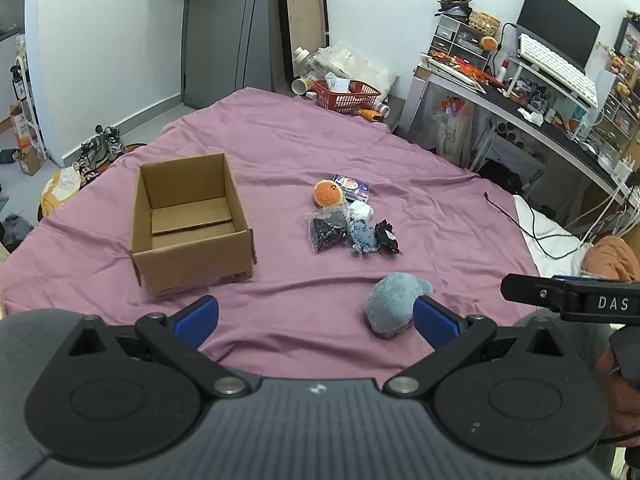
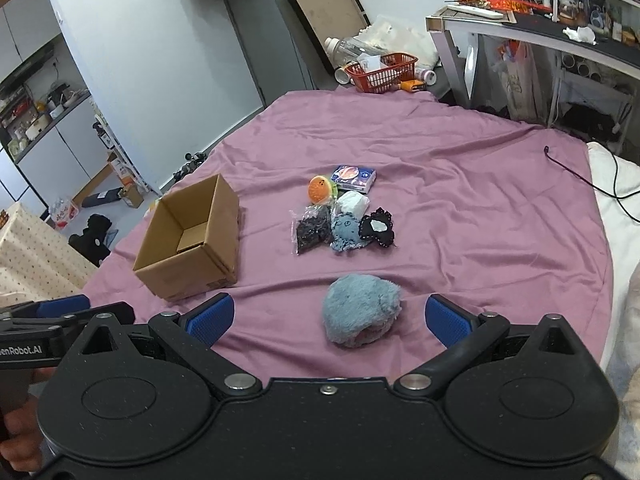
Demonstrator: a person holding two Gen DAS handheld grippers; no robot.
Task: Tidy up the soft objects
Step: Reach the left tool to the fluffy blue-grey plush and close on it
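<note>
While both grippers hover wide apart and empty over the purple sheet [image 1: 304,144], the blue plush [image 2: 362,310] lies between the right gripper's [image 2: 330,316] fingers, right of the open box [image 2: 192,240]. Beyond the plush sits a cluster: orange toy [image 2: 319,189], black bag [image 2: 310,230], blue crochet toy [image 2: 346,232]. The left gripper [image 1: 316,314] hangs near the box.

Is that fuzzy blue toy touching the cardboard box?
Apart. The right wrist view shows bare purple sheet between the blue toy and the box.
</note>
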